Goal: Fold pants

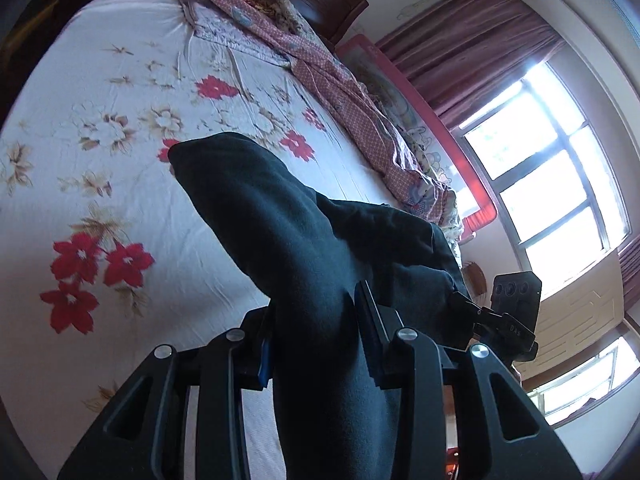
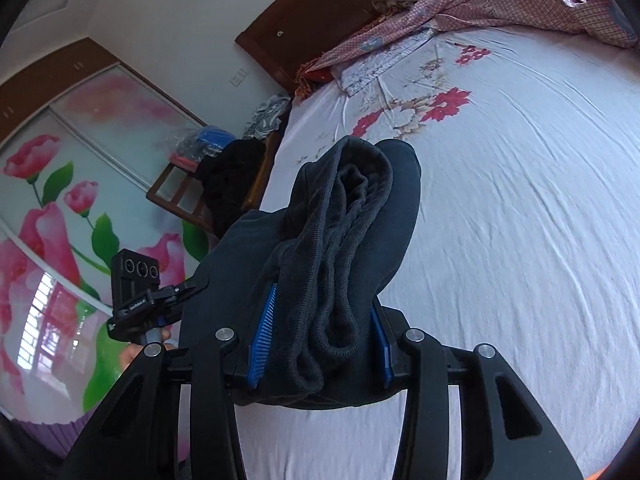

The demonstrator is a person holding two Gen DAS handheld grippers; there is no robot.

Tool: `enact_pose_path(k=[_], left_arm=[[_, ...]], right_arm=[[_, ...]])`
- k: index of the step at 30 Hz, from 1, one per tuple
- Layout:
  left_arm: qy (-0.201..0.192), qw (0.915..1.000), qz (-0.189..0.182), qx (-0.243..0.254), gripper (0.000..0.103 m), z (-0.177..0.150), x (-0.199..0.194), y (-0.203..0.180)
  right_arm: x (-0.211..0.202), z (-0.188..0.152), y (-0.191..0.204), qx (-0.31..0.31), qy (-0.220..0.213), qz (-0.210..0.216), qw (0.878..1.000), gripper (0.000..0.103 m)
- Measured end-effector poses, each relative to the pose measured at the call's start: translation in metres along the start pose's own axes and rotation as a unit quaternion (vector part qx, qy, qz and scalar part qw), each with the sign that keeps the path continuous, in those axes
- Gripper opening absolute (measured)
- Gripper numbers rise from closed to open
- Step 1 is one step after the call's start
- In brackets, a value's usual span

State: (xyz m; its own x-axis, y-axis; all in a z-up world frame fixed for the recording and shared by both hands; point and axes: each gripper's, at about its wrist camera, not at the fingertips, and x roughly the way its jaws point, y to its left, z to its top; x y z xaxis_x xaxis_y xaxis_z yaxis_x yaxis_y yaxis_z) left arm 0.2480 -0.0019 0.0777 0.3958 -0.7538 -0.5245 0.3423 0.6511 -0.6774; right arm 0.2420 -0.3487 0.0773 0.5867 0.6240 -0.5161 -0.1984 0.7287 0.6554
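Two wrist views, both over the bed (image 1: 100,92), which fills most of each frame: white sheet with red and tan flowers. Largest loose item on the bed is the pink patterned quilt (image 1: 340,92), bunched along the far side up to the dark wooden headboard (image 2: 320,12). The pants (image 2: 344,248), dark and soft, are off the sheet and hang above the bed, gripped at two places. Left gripper (image 1: 316,332) is clamped on a smooth stretch of the fabric, fingers narrow with cloth filling the gap; the material rises from there in a hump over the bed. Right gripper (image 2: 320,340) is closed on a thicker bundle, and only this view shows the ribbed elastic band bunched in folds between its blue finger pads (image 2: 262,328). Only the left view has the window (image 1: 540,168), the purple curtain (image 1: 480,44) and the pink rail at the bed's far edge. Only the right view has the wardrobe (image 2: 60,184) with painted pink flowers beside the bed, plus a small wooden stand piled with dark clothes near the headboard.
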Motion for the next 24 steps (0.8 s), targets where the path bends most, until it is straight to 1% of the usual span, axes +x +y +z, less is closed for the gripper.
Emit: enact_pose_path(k=[3, 4, 5, 6, 7, 8, 9, 10, 11, 12, 14, 15, 16, 19, 20, 21, 22, 23, 24], left_arm=[[-0.018, 0.9993, 0.034, -0.001, 0.034, 0.029, -0.005, 0.029], [-0.022, 0.9986, 0.047, -0.002, 0.038, 0.035, -0.004, 0.043], [-0.024, 0.9975, 0.067, 0.0, 0.046, 0.041, 0.0, 0.06], [-0.027, 0.9946, 0.101, 0.001, 0.077, 0.045, 0.004, 0.077], [-0.028, 0.988, 0.152, -0.008, 0.1, 0.045, 0.008, 0.097], [-0.018, 0.9791, 0.201, -0.021, 0.1, 0.044, 0.014, 0.118], [-0.006, 0.9736, 0.226, -0.032, 0.1, 0.042, 0.018, 0.133], [-0.007, 0.9694, 0.241, -0.044, 0.1, 0.037, 0.016, 0.143], [-0.018, 0.9678, 0.247, -0.047, 0.1, 0.032, 0.01, 0.146], [-0.036, 0.968, 0.245, -0.041, 0.1, 0.026, 0.002, 0.143], [-0.071, 0.9675, 0.243, -0.004, 0.101, 0.012, -0.013, 0.125], [-0.081, 0.9683, 0.236, 0.018, 0.101, 0.005, -0.017, 0.113], [-0.084, 0.9687, 0.23, 0.042, 0.101, -0.003, -0.017, 0.101], [-0.083, 0.9633, 0.231, 0.109, 0.101, -0.014, -0.006, 0.066], [-0.082, 0.9604, 0.234, 0.127, 0.101, -0.016, 0.001, 0.056], [-0.078, 0.9602, 0.228, 0.141, 0.101, -0.017, 0.005, 0.048], [-0.074, 0.9612, 0.221, 0.148, 0.101, -0.019, 0.008, 0.043], [-0.072, 0.9608, 0.221, 0.151, 0.101, -0.02, 0.01, 0.041], [-0.072, 0.9596, 0.225, 0.152, 0.101, -0.022, 0.008, 0.038]], right_arm=[[0.055, 0.017, -0.008, 0.01, 0.008, 0.011, 1.0, 0.041], [0.076, 0.019, -0.013, 0.022, 0.013, 0.014, 1.0, 0.041], [0.098, 0.019, -0.02, 0.028, 0.025, 0.001, 0.999, 0.046], [0.12, 0.016, -0.029, 0.04, 0.044, -0.032, 0.998, 0.049], [0.138, 0.009, -0.042, 0.06, 0.066, -0.076, 0.993, 0.061], [0.15, 0.0, -0.054, 0.075, 0.09, -0.114, 0.987, 0.07], [0.145, -0.006, -0.057, 0.084, 0.067, -0.096, 0.99, 0.071], [0.134, -0.009, -0.057, 0.094, 0.051, -0.089, 0.99, 0.074], [0.124, -0.012, -0.056, 0.1, 0.043, -0.095, 0.99, 0.074], [0.111, -0.011, -0.053, 0.098, 0.023, -0.097, 0.99, 0.075], [0.089, -0.002, -0.048, 0.09, -0.019, -0.087, 0.992, 0.074], [0.084, 0.008, -0.046, 0.088, -0.031, -0.073, 0.993, 0.075], [0.087, 0.02, -0.044, 0.084, -0.032, -0.068, 0.994, 0.075], [0.114, 0.053, -0.027, 0.032, -0.016, -0.1, 0.994, 0.075], [0.128, 0.064, -0.025, 0.024, -0.004, -0.118, 0.993, 0.075], [0.141, 0.069, -0.025, 0.013, 0.008, -0.14, 0.99, 0.074], [0.15, 0.071, -0.025, 0.005, 0.018, -0.166, 0.986, 0.051], [0.158, 0.07, -0.027, 0.001, 0.033, -0.193, 0.981, 0.024], [0.16, 0.067, -0.03, -0.002, 0.038, -0.212, 0.977, 0.015]])
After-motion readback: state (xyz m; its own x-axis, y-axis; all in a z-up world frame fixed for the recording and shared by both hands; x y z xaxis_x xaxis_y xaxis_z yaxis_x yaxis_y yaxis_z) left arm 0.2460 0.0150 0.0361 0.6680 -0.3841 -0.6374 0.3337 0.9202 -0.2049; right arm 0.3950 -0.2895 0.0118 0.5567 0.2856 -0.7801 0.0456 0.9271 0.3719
